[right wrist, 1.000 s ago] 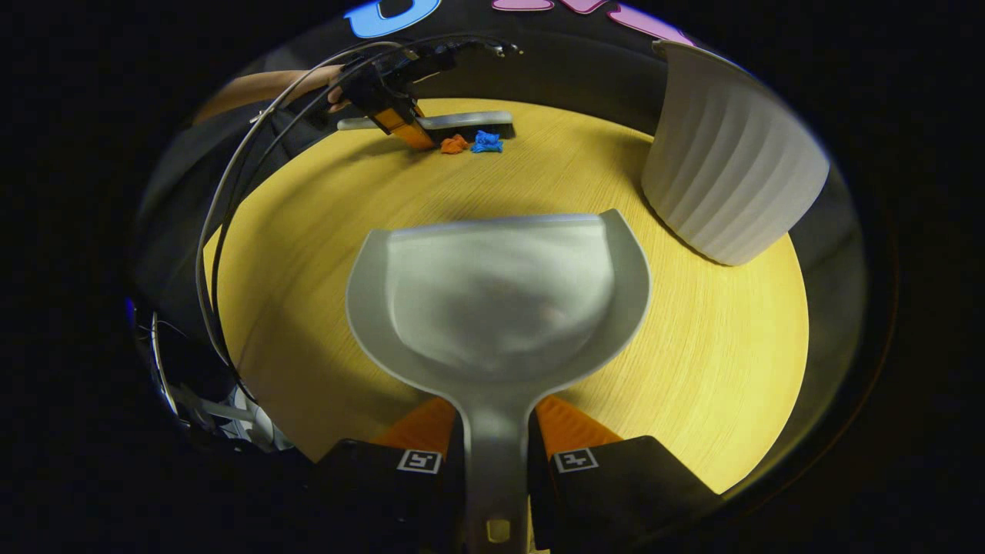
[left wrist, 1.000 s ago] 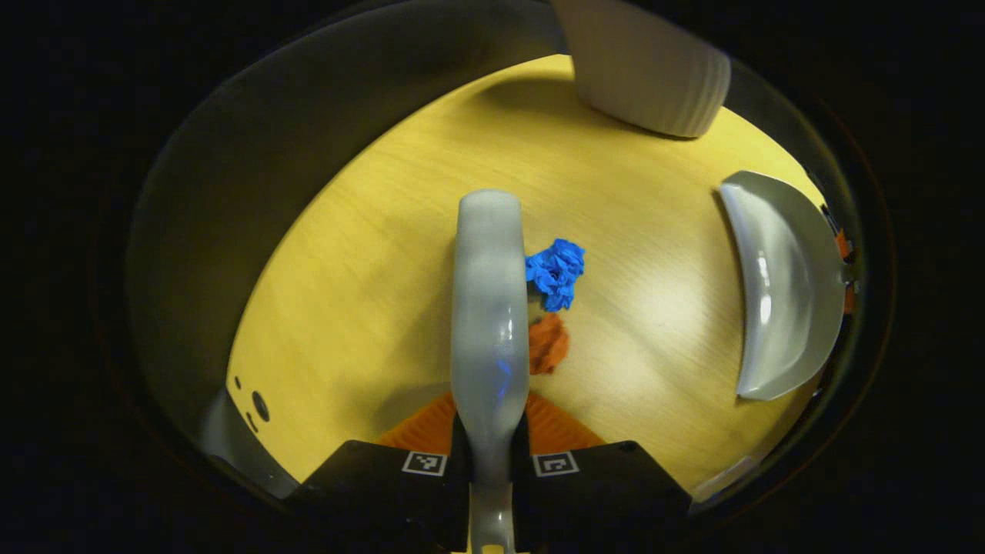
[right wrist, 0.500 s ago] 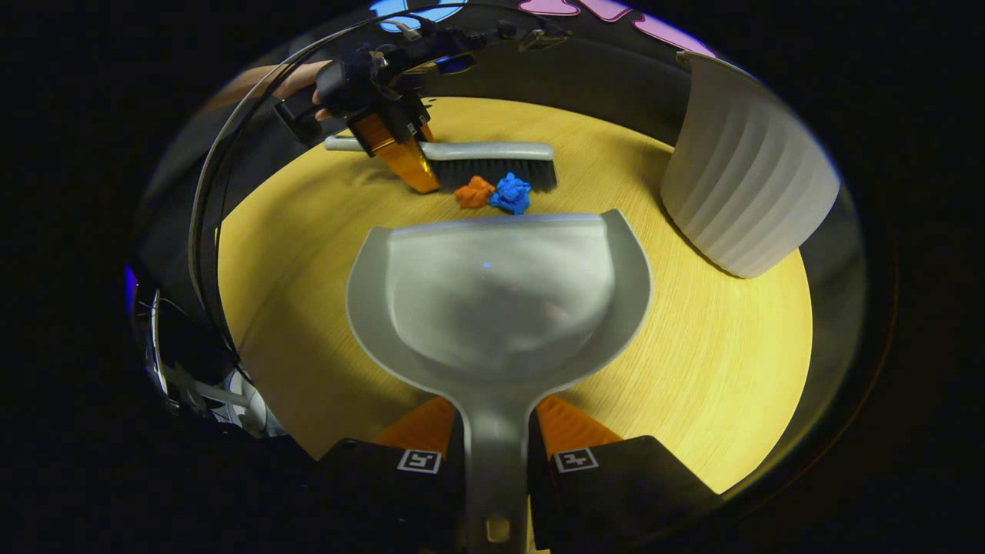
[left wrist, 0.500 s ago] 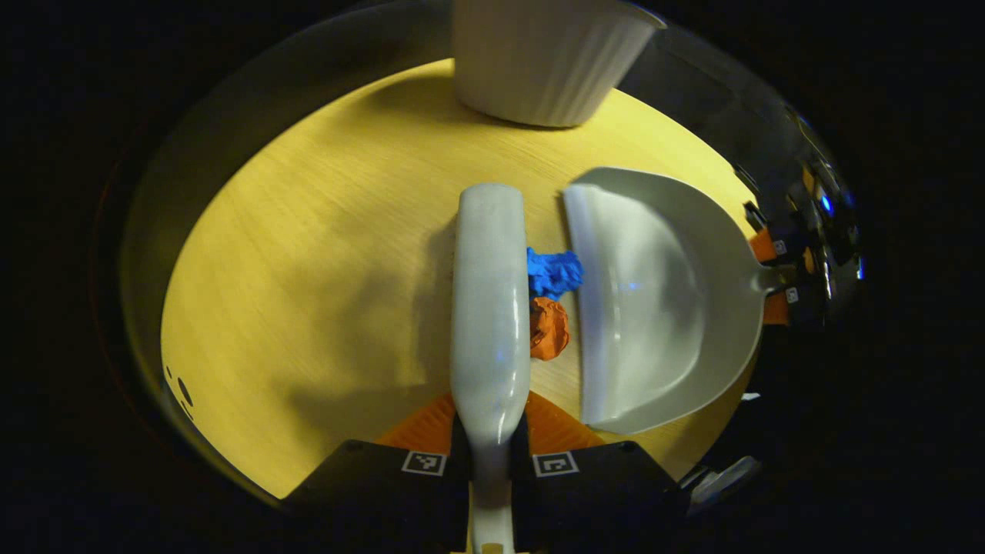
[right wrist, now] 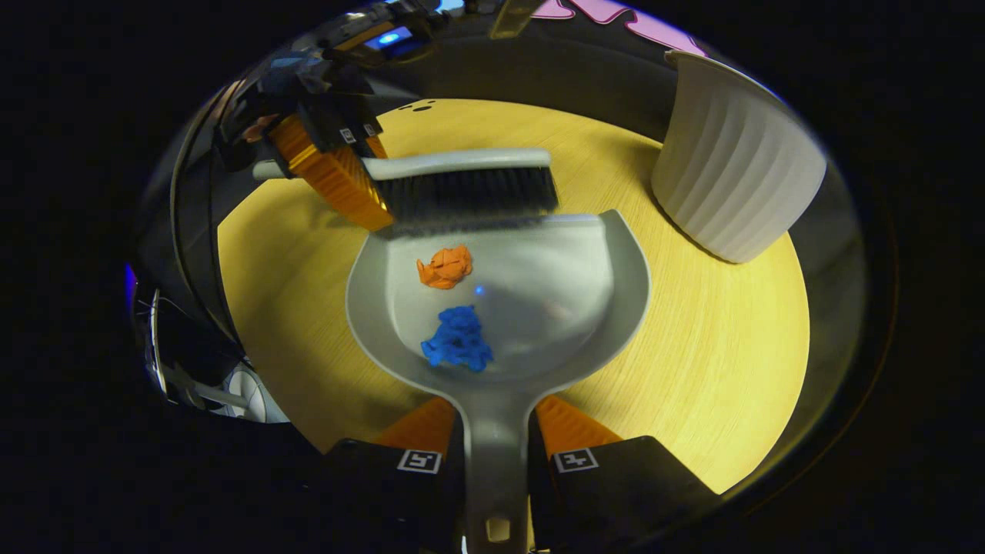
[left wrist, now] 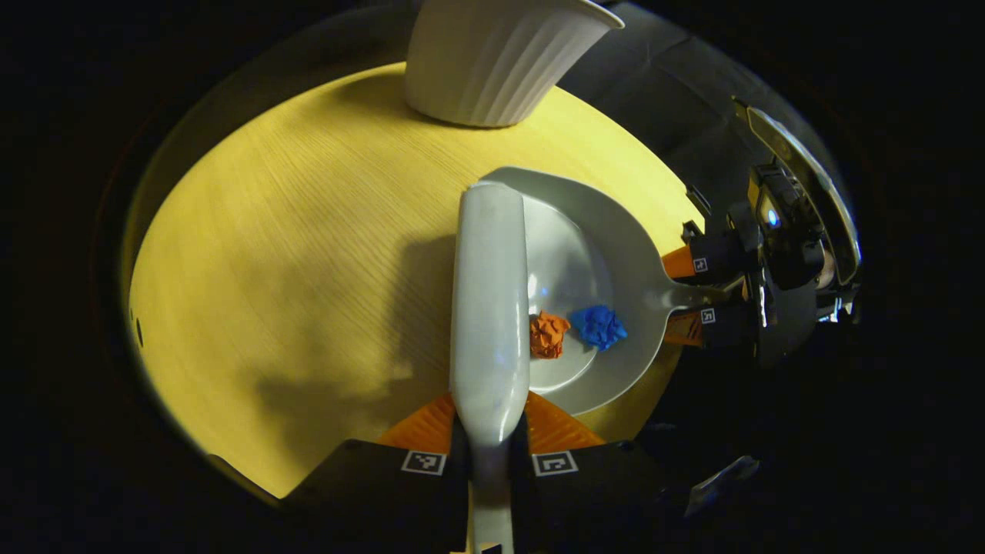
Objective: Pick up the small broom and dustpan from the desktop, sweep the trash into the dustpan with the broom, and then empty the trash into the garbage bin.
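Note:
My left gripper (left wrist: 490,419) is shut on the handle of the small grey broom (left wrist: 489,300), whose dark bristles (right wrist: 469,192) rest at the front lip of the dustpan. My right gripper (right wrist: 496,431) is shut on the handle of the grey dustpan (right wrist: 539,308), which lies flat on the yellow table (right wrist: 692,369). An orange paper wad (right wrist: 445,267) and a blue paper wad (right wrist: 459,348) lie inside the pan. In the left gripper view the same orange wad (left wrist: 549,334) and blue wad (left wrist: 599,326) sit in the dustpan (left wrist: 608,231) beside the broom, with the right gripper (left wrist: 696,295) beyond.
A white ribbed garbage bin (right wrist: 731,185) stands on the table to the right of the dustpan, and the bin (left wrist: 492,61) appears at the top of the left gripper view. The round table's edge (left wrist: 177,431) drops to dark floor all around.
The broom swept toward the dustpan and pushed both paper wads from the table over the lip into the pan. The two grippers have come closer together.

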A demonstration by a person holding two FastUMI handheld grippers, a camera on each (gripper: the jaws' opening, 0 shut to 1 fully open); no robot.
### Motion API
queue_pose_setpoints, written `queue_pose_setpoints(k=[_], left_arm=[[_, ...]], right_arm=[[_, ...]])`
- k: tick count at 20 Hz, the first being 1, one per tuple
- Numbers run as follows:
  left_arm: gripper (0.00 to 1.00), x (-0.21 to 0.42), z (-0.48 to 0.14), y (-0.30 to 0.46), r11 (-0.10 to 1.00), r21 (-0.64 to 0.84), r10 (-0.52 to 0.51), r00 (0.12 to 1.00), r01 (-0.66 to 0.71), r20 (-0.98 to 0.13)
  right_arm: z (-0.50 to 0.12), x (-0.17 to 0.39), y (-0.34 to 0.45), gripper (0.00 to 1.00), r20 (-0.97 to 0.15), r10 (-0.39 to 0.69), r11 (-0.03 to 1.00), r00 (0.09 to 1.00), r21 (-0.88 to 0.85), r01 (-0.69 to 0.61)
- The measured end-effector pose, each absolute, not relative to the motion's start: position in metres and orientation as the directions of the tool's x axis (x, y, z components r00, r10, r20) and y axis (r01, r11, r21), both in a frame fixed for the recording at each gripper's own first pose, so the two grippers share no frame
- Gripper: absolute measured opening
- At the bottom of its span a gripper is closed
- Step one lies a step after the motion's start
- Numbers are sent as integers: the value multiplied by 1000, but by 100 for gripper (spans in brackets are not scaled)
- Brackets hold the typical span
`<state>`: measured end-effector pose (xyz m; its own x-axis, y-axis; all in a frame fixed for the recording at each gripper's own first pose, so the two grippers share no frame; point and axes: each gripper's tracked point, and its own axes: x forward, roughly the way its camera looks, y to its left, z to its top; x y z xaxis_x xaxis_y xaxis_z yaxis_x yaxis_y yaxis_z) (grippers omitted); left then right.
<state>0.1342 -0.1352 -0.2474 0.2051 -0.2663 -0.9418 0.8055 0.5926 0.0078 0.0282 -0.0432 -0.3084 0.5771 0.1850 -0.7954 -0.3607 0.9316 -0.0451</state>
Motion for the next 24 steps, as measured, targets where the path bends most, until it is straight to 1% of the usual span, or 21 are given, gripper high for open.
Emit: queue_pose_setpoints(k=[2,3,4,5,6,8,9,10,11,12,14,16,17,18,19,20,22,23,24], left_arm=[[27,131,-228,-137,652,29,-299,293,757,-908],[30,130,-214,-132,684,32,-315,335,729,-888],[26,129,-201,-124,717,29,-330,376,696,-866],[26,128,-187,-112,748,20,-341,410,663,-846],[26,126,-174,-97,777,21,-336,443,629,-831],[27,122,-158,-58,826,44,-297,500,562,-814],[26,120,-155,-37,844,54,-275,517,534,-811],[27,117,-155,-19,856,59,-261,528,513,-808],[26,114,-154,-2,865,57,-256,536,498,-804],[23,111,-155,16,873,47,-258,542,485,-800],[29,94,-169,18,891,13,-268,550,453,-791],[29,85,-170,13,905,-23,-282,557,426,-781],[29,81,-172,13,907,-40,-292,560,418,-775],[27,77,-173,15,910,-51,-298,562,412,-771],[26,72,-175,17,911,-57,-301,565,408,-768],[26,69,-178,21,913,-60,-300,568,402,-766],[26,65,-183,28,924,-71,-293,579,376,-761],[26,61,-188,32,927,-87,-298,579,364,-759],[26,57,-192,36,930,-100,-301,575,354,-761]], right_arm=[[-307,30,-43,38,-792,193,943,580,-13,-332],[-305,32,-43,43,-791,191,949,581,-4,-317],[-303,31,-43,38,-792,185,953,582,1,-302],[-301,29,-43,38,-793,179,957,583,3,-289],[-297,28,-43,38,-794,174,961,583,7,-277],[-288,31,-45,38,-793,155,967,589,-1,-255],[-278,32,-44,43,-791,139,969,596,-17,-248],[-271,33,-44,38,-789,125,969,602,-33,-245],[-262,34,-43,38,-784,112,969,610,-50,-241],[-249,35,-43,38,-777,96,970,623,-68,-235],[-214,39,-40,38,-759,69,969,647,-103,-225],[-186,48,-36,38,-756,51,974,652,-106,-200],[-175,44,-36,38,-756,53,981,652,-84,-177],[-159,44,-35,38,-750,62,987,658,-53,-153],[-143,45,-34,38,-741,71,990,668,-28,-136],[-127,42,-38,43,-730,74,992,679,-14,-124],[-97,46,-41,43,-708,82,994,701,10,-106],[-81,51,-41,38,-701,96,995,706,47,-89],[-66,61,-38,38,-690,109,994,716,89,-66]])
